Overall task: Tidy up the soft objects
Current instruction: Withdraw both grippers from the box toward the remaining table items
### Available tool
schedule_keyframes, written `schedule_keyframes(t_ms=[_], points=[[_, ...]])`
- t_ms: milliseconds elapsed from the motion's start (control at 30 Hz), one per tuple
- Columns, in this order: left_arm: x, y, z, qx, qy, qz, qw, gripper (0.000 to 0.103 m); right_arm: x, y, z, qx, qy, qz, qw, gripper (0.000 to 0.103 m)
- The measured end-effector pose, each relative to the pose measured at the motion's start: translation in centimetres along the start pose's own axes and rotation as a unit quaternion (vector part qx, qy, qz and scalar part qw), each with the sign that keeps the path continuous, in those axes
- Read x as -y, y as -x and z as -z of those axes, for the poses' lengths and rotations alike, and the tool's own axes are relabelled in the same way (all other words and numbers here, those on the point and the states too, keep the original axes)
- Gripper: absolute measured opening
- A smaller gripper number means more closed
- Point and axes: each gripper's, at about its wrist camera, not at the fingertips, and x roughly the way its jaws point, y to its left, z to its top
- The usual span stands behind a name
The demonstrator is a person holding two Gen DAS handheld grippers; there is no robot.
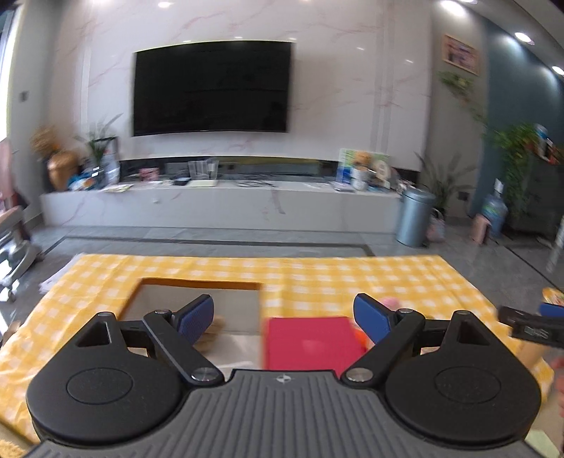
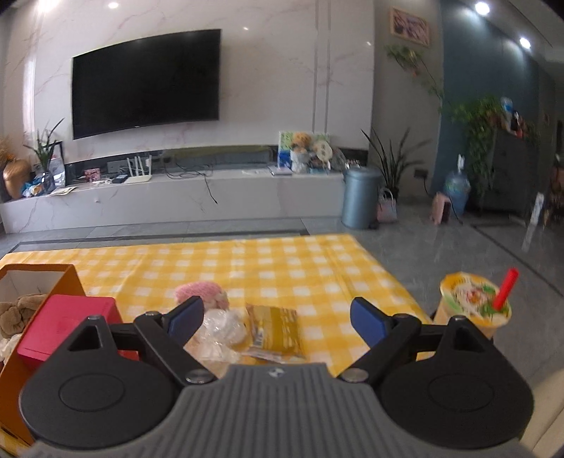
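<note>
Right wrist | right gripper (image 2: 277, 317) wide apart, empty | left gripper (image 1: 284, 317) likewise | no legible labels

Yellow checked cloth (image 2: 246, 260) covers table.

It was plainly somebody's living room. A big dark television (image 2: 146, 82) hung on a pale marble-veined wall (image 2: 275, 70), and under it ran a long low stone shelf (image 2: 197, 195) cluttered with a white router (image 2: 138, 171), cables, papers and a couple of plush toys (image 2: 310, 148). Potted plants (image 2: 391, 165) stood about, one trailing up the grey-blue wall at the right, near a framed picture (image 2: 410, 27). A lidded grey bin (image 2: 360, 197) sat on the tiled floor (image 2: 440, 253) beside a small bag, with a water jug (image 2: 457, 190) further along. Recessed ceiling lights (image 2: 482, 7) glowed overhead. In front, a yellow checked cloth (image 2: 282, 260) covered a low table.
</note>
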Motion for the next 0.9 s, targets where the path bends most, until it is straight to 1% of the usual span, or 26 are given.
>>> schedule_keyframes(t_ms=[133,233,333,400,500,600,733,833,900], points=[[4.0,-1.2,0.9,-0.01,-0.035,0.035,0.9987,0.103,1.6,-1.8,0.8,-0.027,-0.047,0.007,0.999,0.089],[7.4,-2.2,2.0,-0.002,-0.069,0.038,0.9969,0.103,3.6,-3.6,1.6,-0.046,-0.101,-0.01,0.994,0.089],[10.5,-3.9,3.0,-0.013,-0.093,0.048,0.9944,0.103,5.2,-6.3,2.4,-0.073,-0.147,-0.032,0.986,0.089],[12.2,-4.9,3.8,-0.021,-0.101,0.06,0.9929,0.103,5.5,-8.4,2.7,-0.095,-0.152,-0.022,0.984,0.089],[14.0,-7.3,4.6,-0.035,-0.108,0.064,0.9915,0.103,5.4,-11.1,3.1,-0.122,-0.147,0.007,0.982,0.088],[15.1,-9.8,5.1,-0.057,-0.106,0.06,0.991,0.103,5.7,-13.1,3.3,-0.134,-0.152,0.008,0.979,0.088],[15.2,-12.0,5.6,-0.077,-0.096,0.048,0.9912,0.103,6.2,-15.6,3.0,-0.15,-0.158,0.012,0.976,0.088],[15.3,-13.1,6.1,-0.086,-0.098,0.043,0.9905,0.103,6.4,-17.9,3.0,-0.167,-0.146,0.018,0.975,0.088],[15.6,-14.2,6.3,-0.092,-0.098,0.04,0.9902,0.103,6.8,-19.1,3.4,-0.181,-0.155,0.016,0.971,0.088]])
